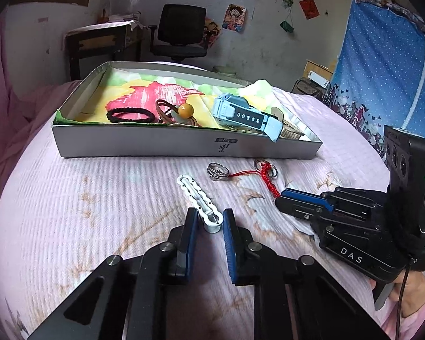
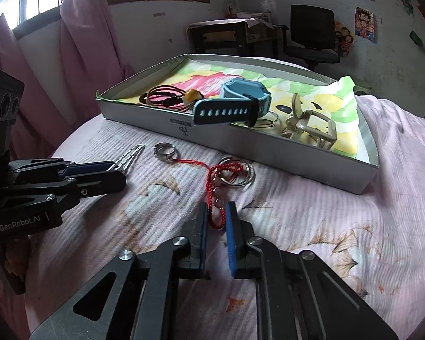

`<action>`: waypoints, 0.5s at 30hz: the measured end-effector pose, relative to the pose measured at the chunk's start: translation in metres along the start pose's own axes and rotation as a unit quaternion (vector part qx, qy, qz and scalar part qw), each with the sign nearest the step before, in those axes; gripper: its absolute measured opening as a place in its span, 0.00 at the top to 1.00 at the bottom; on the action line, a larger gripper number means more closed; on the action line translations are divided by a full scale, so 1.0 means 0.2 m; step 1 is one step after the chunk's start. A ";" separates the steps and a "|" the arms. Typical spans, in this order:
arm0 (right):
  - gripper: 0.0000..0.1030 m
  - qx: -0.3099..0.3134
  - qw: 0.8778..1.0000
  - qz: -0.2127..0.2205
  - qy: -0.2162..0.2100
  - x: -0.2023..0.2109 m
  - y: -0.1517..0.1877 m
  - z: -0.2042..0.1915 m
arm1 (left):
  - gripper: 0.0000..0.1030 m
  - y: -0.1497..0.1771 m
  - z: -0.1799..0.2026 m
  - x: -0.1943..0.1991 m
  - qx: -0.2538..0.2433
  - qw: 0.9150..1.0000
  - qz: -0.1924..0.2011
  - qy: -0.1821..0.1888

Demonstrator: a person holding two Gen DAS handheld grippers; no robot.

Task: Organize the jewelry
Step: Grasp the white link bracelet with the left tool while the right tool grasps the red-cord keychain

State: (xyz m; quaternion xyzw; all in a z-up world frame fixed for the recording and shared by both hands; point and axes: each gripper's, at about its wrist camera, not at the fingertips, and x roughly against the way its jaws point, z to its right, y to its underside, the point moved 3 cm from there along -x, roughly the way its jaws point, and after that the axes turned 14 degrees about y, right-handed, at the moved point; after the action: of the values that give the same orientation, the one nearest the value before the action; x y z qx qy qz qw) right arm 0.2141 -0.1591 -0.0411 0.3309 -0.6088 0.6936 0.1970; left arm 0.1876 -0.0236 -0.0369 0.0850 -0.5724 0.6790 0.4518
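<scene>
A white wavy hair clip [image 1: 198,198] lies on the pink bedspread, its near end between the blue pads of my left gripper [image 1: 211,215], which is shut on it. My right gripper [image 2: 216,209] is shut on the loop of a red bead string [image 2: 214,195]. That string runs through a pair of metal rings [image 2: 238,172], and a thin red cord joins it to a silver ring [image 2: 164,150]. In the left wrist view the right gripper [image 1: 280,198] lies at the right, at the end of the red string [image 1: 267,178].
Behind the jewelry stands a shallow white box [image 1: 184,144] holding a blue watch [image 1: 240,113], a black hair tie [image 1: 129,114], an amber-bead tie [image 1: 185,110] and a beige claw clip [image 2: 311,124]. A desk and an office chair [image 1: 181,28] stand by the far wall.
</scene>
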 end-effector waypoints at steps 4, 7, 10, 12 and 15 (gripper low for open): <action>0.93 0.001 1.000 0.002 -0.005 0.02 0.01 -0.01 | 0.84 0.02 0.02 0.03 -0.008 1.000 0.011 0.003; 0.94 0.003 1.000 0.015 -0.008 0.07 0.03 -0.02 | 0.84 0.04 0.03 0.06 -0.010 1.000 0.021 0.007; 0.94 0.004 1.000 0.028 -0.003 0.11 0.04 -0.02 | 0.84 0.04 0.04 0.09 -0.012 0.999 0.039 0.007; 0.94 0.002 0.999 0.036 0.003 0.15 0.04 -0.01 | 0.84 0.04 0.05 0.11 -0.016 0.999 0.048 0.006; 0.94 0.008 0.999 0.049 0.011 0.23 0.05 0.00 | 0.84 0.04 0.06 0.12 -0.016 0.998 0.058 0.010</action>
State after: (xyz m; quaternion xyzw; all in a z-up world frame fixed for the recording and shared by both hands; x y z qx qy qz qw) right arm 0.1753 -0.1674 -0.0158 0.2948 -0.6163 0.7110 0.1667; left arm 0.1633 -0.0203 -0.0229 0.0381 -0.5828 0.6954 0.4186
